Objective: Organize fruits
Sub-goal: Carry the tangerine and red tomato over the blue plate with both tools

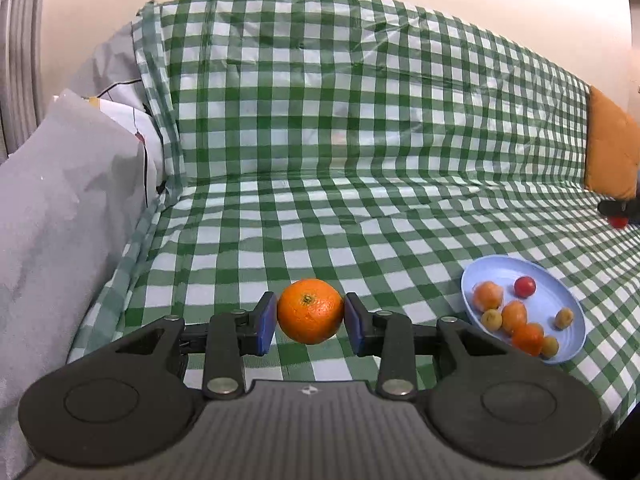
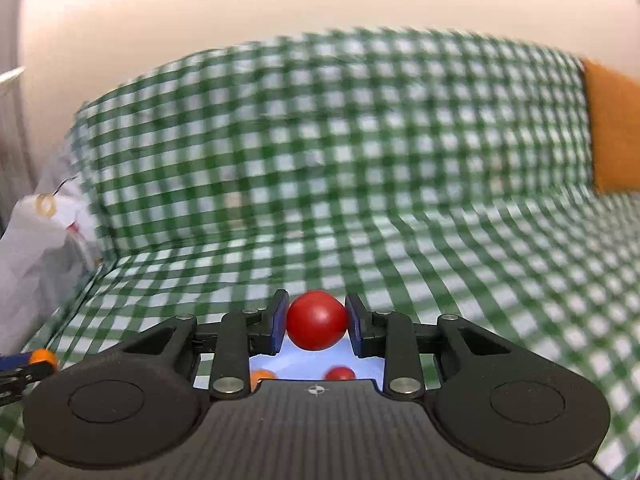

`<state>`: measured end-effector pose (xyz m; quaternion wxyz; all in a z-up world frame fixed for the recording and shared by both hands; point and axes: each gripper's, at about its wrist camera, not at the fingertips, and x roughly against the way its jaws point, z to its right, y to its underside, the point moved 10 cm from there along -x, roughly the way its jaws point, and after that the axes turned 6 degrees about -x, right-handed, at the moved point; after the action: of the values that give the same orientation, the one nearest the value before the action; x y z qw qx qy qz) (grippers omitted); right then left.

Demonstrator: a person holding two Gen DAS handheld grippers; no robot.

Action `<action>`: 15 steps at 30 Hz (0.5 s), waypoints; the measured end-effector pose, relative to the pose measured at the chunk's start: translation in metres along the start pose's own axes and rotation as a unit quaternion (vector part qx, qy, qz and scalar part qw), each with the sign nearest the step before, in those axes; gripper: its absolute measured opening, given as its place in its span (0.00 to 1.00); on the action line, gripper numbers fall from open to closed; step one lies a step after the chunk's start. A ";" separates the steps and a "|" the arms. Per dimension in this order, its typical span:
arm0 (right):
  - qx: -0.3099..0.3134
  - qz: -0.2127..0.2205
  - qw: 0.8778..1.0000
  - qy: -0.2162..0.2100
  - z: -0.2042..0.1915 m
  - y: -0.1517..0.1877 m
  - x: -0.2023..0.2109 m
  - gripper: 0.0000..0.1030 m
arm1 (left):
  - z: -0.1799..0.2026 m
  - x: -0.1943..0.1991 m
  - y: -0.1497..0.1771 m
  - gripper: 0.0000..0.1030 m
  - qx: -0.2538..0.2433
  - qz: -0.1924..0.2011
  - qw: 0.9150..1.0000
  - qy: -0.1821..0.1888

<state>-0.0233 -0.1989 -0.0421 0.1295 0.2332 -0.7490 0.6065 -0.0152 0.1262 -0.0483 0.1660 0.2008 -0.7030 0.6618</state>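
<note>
My left gripper (image 1: 310,318) is shut on an orange (image 1: 310,310) and holds it above the green checked cloth (image 1: 360,140). To its right a light blue plate (image 1: 560,312) holds several small orange and yellow fruits and one red tomato (image 1: 524,286). My right gripper (image 2: 316,322) is shut on a red tomato (image 2: 316,320) and hangs over the blue plate (image 2: 296,360), where another red tomato (image 2: 340,373) and an orange fruit (image 2: 262,376) show beneath. The right gripper also shows far right in the left wrist view (image 1: 618,214), with the tomato in it.
The checked cloth covers a sofa seat and backrest. An orange cushion (image 1: 610,152) leans at the right end. Grey and white bedding (image 1: 68,208) is piled at the left. The right wrist view is motion-blurred; the left gripper with its orange (image 2: 40,360) shows at its left edge.
</note>
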 end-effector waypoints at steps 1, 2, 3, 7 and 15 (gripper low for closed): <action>-0.006 0.007 1.000 0.003 0.004 -0.002 0.000 0.31 | 0.000 0.002 -0.001 0.39 0.000 0.004 1.000 0.002; -0.005 0.012 1.000 0.006 0.006 -0.002 -0.001 0.31 | 0.001 0.005 -0.001 0.39 -0.001 0.007 1.000 0.003; 0.001 0.011 1.000 0.008 0.007 0.000 -0.003 0.31 | 0.001 0.006 0.001 0.39 -0.003 0.009 1.000 0.005; 0.018 0.007 1.000 0.002 0.000 0.004 -0.005 0.31 | 0.003 0.000 0.010 0.39 -0.010 -0.002 1.000 0.000; 0.043 -0.003 0.999 0.006 0.001 0.005 -0.013 0.31 | 0.010 0.001 -0.002 0.39 -0.025 0.000 1.000 0.001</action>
<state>-0.0148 -0.1971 -0.0522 0.1255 0.2374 -0.7209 0.6389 -0.0149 0.1158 -0.0468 0.1722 0.1960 -0.7192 0.6440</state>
